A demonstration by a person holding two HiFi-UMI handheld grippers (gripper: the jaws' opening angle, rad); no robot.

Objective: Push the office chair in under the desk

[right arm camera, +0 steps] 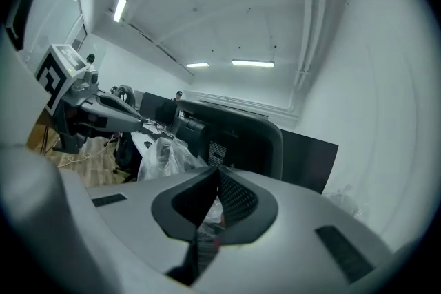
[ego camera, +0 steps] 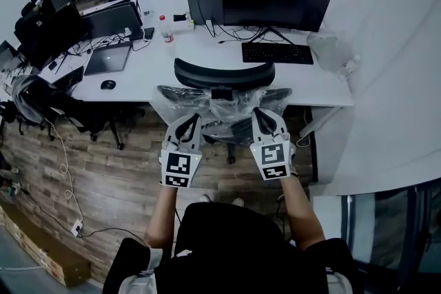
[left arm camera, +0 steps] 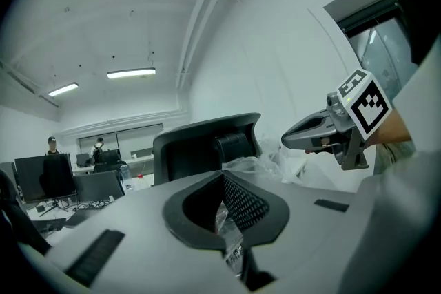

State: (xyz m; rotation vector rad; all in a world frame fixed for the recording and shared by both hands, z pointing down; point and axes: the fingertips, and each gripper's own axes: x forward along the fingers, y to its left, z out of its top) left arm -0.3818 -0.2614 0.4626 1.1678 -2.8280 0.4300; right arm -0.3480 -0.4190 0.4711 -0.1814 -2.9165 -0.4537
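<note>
Grey left tool (ego camera: 189, 120) and right tool (ego camera: 266, 114) bear black-and-white marker cubes (ego camera: 180, 169).

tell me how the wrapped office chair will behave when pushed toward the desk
The office chair will probably roll easily: it stands on smooth wood flooring. Its plastic wrap looks loose and slick, so the left claw and right claw, both closed on it, may slip or tear film rather than move the frame.

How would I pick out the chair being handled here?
Find the long white desk with the big dark monitor. The office chair stands before that monitor. Unlike its neighbours, its back is wrapped in clear plastic under a curved black headrest.
</note>
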